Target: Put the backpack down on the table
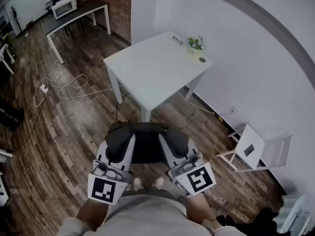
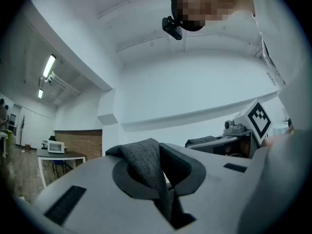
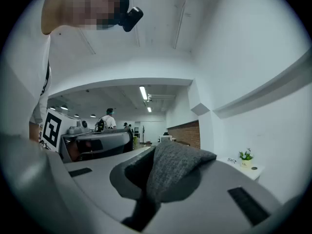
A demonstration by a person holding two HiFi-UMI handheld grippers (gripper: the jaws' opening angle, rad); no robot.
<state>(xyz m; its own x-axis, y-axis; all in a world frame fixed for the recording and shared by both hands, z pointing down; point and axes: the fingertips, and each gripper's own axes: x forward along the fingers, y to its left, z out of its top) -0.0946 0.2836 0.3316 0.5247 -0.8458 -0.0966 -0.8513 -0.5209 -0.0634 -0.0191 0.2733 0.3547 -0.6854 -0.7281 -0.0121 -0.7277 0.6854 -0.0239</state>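
A dark grey backpack (image 1: 146, 142) hangs between my two grippers, above the wooden floor and short of the white table (image 1: 147, 75). My left gripper (image 1: 124, 140) is shut on a fold of its grey fabric (image 2: 145, 165), which bunches up between the jaws in the left gripper view. My right gripper (image 1: 169, 142) is shut on another fold of the same fabric (image 3: 176, 165). Both grippers point roughly level. The lower part of the backpack is hidden behind the grippers.
On the table's far corner stand a small potted plant (image 1: 196, 43), a pair of glasses (image 1: 177, 40) and a small round object (image 1: 202, 59). A white chair (image 1: 253, 150) stands by the right wall. Cables (image 1: 64, 86) lie on the floor at left. A desk (image 1: 74, 14) stands far left.
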